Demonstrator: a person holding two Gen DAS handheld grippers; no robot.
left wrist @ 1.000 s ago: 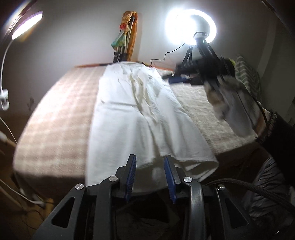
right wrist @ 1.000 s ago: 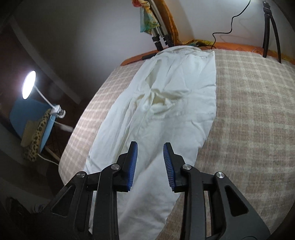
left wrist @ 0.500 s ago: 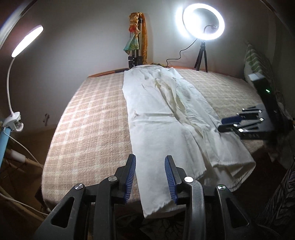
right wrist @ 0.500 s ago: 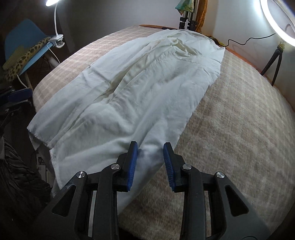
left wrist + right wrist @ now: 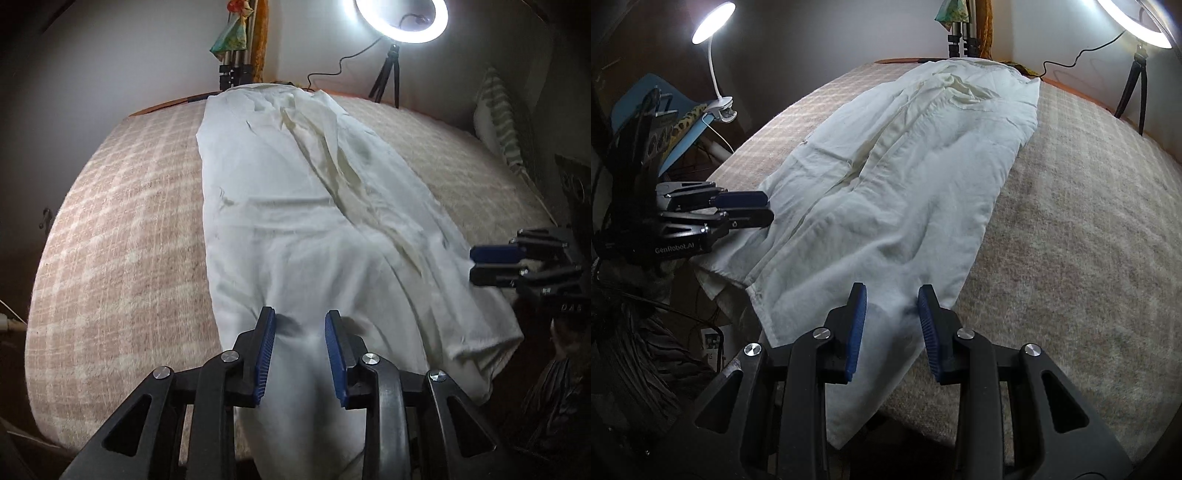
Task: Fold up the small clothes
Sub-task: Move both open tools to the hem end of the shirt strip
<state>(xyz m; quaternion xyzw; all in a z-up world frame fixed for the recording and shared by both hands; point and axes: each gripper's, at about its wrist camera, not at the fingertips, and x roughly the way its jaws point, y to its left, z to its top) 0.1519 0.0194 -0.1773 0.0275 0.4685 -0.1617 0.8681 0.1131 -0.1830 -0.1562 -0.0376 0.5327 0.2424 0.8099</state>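
A pair of white trousers point(image 5: 303, 206) lies lengthwise on the checked blanket point(image 5: 122, 229), leg hems hanging over the near edge. My left gripper point(image 5: 300, 325) is open, its fingers straddling the left leg near the hem. My right gripper point(image 5: 892, 299) is open over the other leg's hem; the trousers point(image 5: 905, 177) stretch away from it. In the left wrist view the right gripper point(image 5: 480, 262) shows at the right edge beside the right hem. In the right wrist view the left gripper point(image 5: 757, 208) shows at the left, beside the cloth.
A ring light on a tripod point(image 5: 399, 18) stands at the far right corner. A clamp lamp point(image 5: 713, 22) and a blue chair point(image 5: 665, 125) are to the left of the bed. A striped pillow point(image 5: 502, 118) lies at the right. Tripod legs point(image 5: 232, 75) stand behind the waistband.
Both grippers have come down and closer to the leg hems at the near edge of the bed. The trousers lie as before. Both stay open.
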